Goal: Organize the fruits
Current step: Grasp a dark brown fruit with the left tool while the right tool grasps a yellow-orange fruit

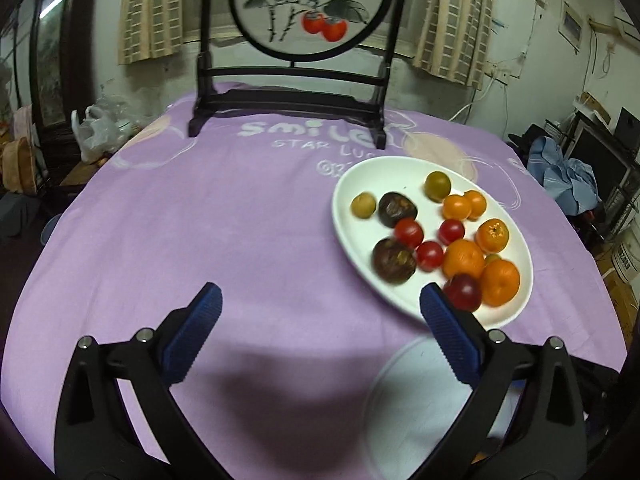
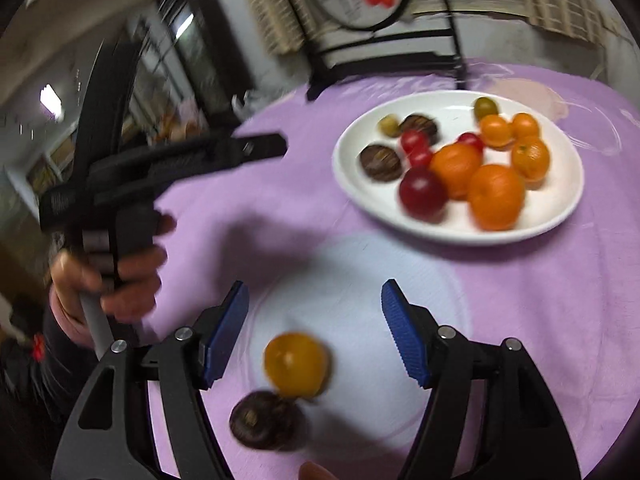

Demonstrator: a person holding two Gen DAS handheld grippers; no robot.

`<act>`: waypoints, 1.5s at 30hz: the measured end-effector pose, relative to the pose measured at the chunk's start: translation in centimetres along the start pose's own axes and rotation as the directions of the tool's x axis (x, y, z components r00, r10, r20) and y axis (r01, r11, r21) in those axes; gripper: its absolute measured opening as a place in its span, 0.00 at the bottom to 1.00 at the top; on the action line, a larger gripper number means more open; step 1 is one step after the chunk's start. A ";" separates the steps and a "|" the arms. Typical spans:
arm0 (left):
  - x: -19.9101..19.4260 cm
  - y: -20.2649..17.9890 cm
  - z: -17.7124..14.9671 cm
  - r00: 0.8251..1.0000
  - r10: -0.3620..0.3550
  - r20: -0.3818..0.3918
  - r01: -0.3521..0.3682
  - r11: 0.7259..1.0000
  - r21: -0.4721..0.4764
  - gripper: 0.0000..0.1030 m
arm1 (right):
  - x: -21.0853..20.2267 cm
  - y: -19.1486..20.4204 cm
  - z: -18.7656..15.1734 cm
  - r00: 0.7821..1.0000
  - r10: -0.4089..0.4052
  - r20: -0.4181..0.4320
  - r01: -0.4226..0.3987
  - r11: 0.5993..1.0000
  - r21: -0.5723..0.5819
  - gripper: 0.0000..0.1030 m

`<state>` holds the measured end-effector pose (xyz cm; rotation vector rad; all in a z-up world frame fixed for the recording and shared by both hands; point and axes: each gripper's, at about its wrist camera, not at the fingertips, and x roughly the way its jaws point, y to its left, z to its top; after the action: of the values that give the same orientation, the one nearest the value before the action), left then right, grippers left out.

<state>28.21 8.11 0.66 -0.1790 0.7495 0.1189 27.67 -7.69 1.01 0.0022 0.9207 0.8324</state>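
A white plate (image 1: 384,176) (image 2: 560,184) on the purple cloth holds several fruits: oranges (image 1: 463,258) (image 2: 496,196), small red ones (image 1: 408,233), dark brown ones (image 1: 394,260) (image 2: 380,162) and greenish ones (image 1: 437,185). A second, pale plate (image 2: 360,280) (image 1: 408,392) lies nearer. On it rest a yellow-orange fruit (image 2: 296,364) and a dark fruit (image 2: 264,420), blurred. My right gripper (image 2: 315,292) is open above this plate; the yellow-orange fruit lies low between its arms, clear of the pads. My left gripper (image 1: 320,296) is open wide and empty over bare cloth, left of the white plate.
A round painted screen on a black stand (image 1: 296,92) stands at the back of the table. A hand (image 2: 112,280) holds the left gripper's handle at the left of the right wrist view. The table's edges drop off to a cluttered room on both sides.
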 end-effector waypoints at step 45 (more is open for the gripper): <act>-5.1 -7.7 -12.8 0.876 -0.376 -0.302 0.479 0.742 0.469 0.73 | -4.7 -5.6 -1.7 0.990 -0.064 0.124 0.037 0.978 0.206 0.37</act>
<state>17.29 -2.26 -4.11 0.1777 0.8853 -0.5627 28.52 -15.11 1.38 0.2081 0.8757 0.6799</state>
